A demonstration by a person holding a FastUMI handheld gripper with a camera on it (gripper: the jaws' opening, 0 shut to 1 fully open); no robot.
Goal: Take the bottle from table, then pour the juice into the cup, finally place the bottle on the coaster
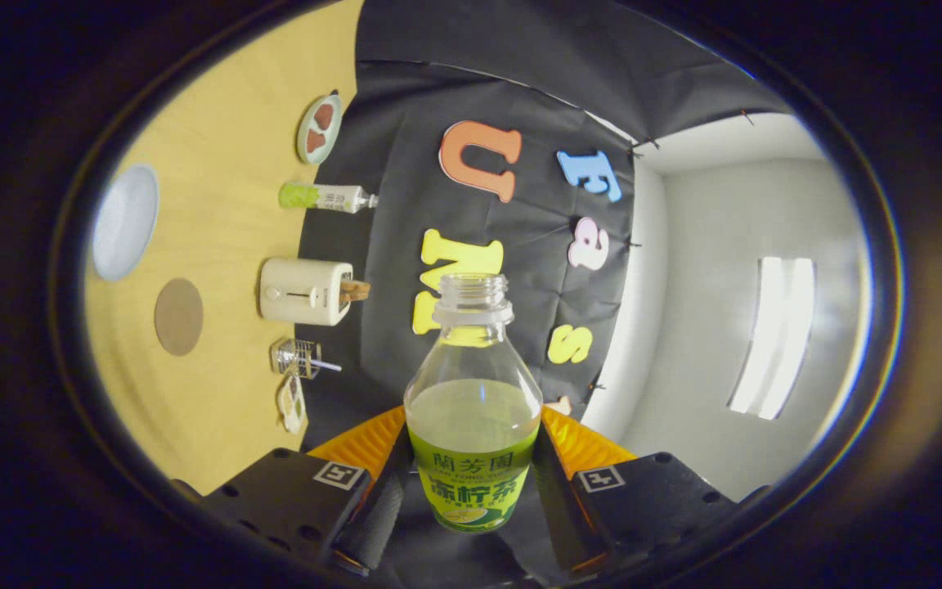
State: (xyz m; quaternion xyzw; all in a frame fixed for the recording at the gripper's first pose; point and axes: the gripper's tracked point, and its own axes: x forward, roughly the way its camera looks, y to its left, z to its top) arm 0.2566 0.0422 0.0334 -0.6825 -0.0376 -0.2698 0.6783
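A: How many bottles?
B: Two. One open bottle [473,409] sits clamped between the two fingers [379,511] of the single gripper [471,507], and a second bottle [325,197] stands on the table [217,147].
A: Plates?
B: Two: one bare plate [125,222] and one plate with food [319,128].
A: And the rest?
B: One coaster [178,316], one toaster [305,291], one glass cup [296,357].
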